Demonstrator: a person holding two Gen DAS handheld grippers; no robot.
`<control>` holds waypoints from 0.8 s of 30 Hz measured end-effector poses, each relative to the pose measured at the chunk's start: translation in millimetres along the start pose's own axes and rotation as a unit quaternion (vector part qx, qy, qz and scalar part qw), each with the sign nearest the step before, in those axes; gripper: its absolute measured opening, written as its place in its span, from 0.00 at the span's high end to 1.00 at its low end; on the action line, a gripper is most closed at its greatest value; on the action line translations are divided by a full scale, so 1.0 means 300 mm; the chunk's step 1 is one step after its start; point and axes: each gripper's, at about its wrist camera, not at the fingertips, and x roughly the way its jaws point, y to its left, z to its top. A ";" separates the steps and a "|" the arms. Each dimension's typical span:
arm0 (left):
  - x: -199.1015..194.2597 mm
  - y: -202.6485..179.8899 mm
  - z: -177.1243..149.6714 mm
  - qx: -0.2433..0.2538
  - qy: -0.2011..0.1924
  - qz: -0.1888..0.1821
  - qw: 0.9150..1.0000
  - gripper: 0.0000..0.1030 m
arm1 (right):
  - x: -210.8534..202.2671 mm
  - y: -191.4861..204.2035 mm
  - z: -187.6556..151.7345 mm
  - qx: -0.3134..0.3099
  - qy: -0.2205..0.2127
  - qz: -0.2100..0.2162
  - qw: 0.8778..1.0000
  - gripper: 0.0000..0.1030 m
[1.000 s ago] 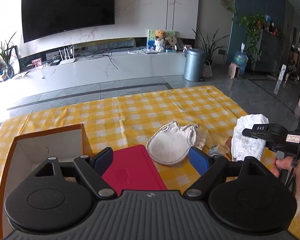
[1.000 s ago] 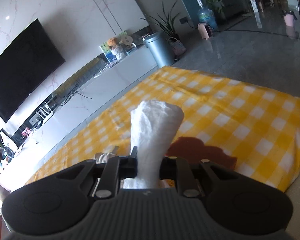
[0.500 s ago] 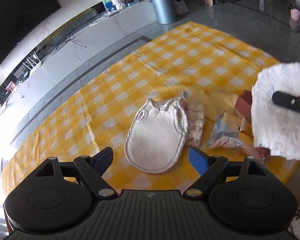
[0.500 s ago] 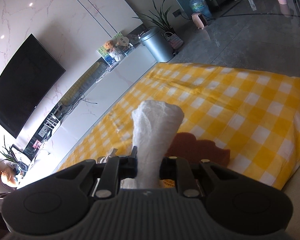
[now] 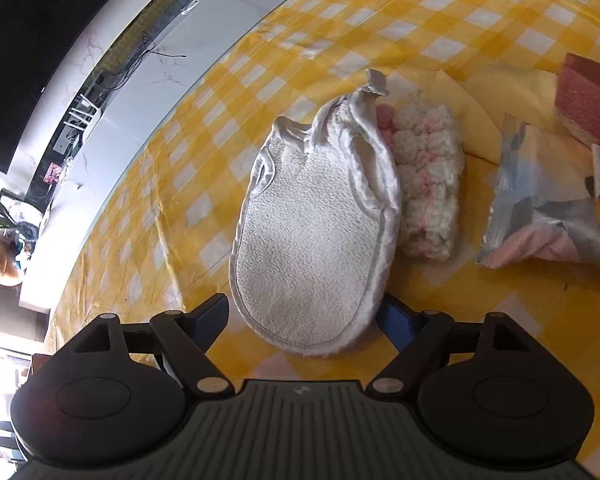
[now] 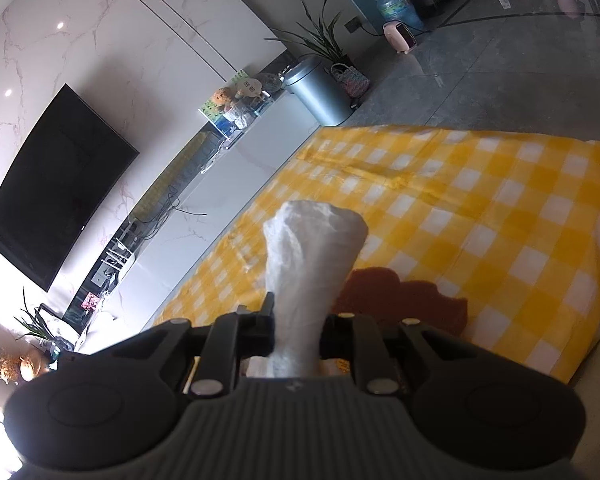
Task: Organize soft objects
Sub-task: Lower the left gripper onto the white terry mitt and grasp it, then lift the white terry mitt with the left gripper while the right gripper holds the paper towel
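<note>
Terry mitt: white bath mitt [image 5: 312, 248] lies flat on the yellow-checked surface [image 5: 440, 20], its rounded end between the blue fingers of your left gripper [image 5: 302, 316].
Left gripper: your jaws stand spread wide, one on each side of the mitt; the pads do not press on it.
Fluffy piece: pink-and-white fluffy piece [image 5: 430, 176] touches the mitt's right edge.
Packets: silver-and-pink foil pouch [image 5: 540, 208] lies just right of the fluffy piece; a reddish-brown sponge block [image 5: 588, 104] sits beyond it near the frame's edge.
Right gripper: your right gripper [image 6: 296, 332] pinches a white crinkled bundle [image 6: 310, 264], which stands up out of the narrowed jaws above the checked surface [image 6: 520, 220].
Containers: grey lidded bin [image 6: 320, 92] stands on the floor past the surface's far end; its contents cannot be seen.
Shadow: dark patch [image 6: 400, 296] falls on the cloth beside the bundle.
</note>
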 end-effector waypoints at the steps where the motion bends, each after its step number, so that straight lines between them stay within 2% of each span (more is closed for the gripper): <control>1: 0.003 0.006 0.003 -0.009 -0.006 0.004 1.000 0.04 | 0.002 0.003 -0.001 -0.001 0.001 0.000 1.000 0.85; 2: 0.002 0.008 0.009 -0.012 -0.016 0.002 1.000 0.11 | 0.002 0.008 -0.003 -0.003 0.002 0.000 1.000 0.85; 3: 0.000 0.012 0.010 -0.008 -0.028 -0.009 1.000 0.27 | 0.002 0.009 -0.003 -0.004 0.001 0.001 1.000 0.85; 4: 0.000 0.014 0.010 -0.007 -0.037 -0.017 0.999 0.35 | 0.003 0.010 -0.004 -0.004 0.001 0.004 1.000 0.85; 5: 0.001 0.018 0.009 -0.012 -0.035 -0.021 0.999 0.57 | 0.003 0.009 -0.005 -0.002 0.001 0.006 1.000 0.85; 6: 0.005 0.022 0.009 -0.019 -0.027 -0.030 0.999 0.85 | 0.003 0.007 -0.005 0.001 0.001 0.006 1.000 0.85; 7: 0.007 0.029 0.006 -0.025 -0.020 -0.043 0.999 0.92 | 0.006 0.005 -0.005 0.003 0.002 0.005 1.000 0.85; 9: -0.002 0.033 -0.003 -0.019 -0.020 -0.070 0.997 0.93 | 0.014 -0.005 -0.005 0.007 0.005 0.002 1.000 0.85; 13: -0.081 0.043 -0.026 0.011 -0.031 -0.086 0.996 0.94 | 0.025 -0.007 -0.005 0.011 0.011 0.002 1.000 0.85; 15: -0.146 0.069 -0.043 0.003 -0.038 -0.105 0.994 0.94 | 0.028 -0.004 -0.006 0.009 0.013 0.004 1.000 0.85; 17: -0.217 0.105 -0.062 -0.026 -0.053 -0.127 0.990 0.94 | 0.031 -0.004 -0.009 0.008 0.014 0.003 1.000 0.85; 19: -0.311 0.140 -0.088 -0.053 -0.074 -0.163 0.982 0.94 | 0.032 -0.007 -0.011 0.011 0.016 0.003 1.000 0.85; 21: -0.404 0.167 -0.120 -0.073 -0.095 -0.207 0.971 0.94 | 0.034 -0.011 -0.012 0.014 0.019 0.002 1.000 0.85; 24: -0.516 0.170 -0.176 -0.070 -0.115 -0.258 0.957 0.94 | 0.039 -0.015 -0.014 0.015 0.024 0.001 1.000 0.85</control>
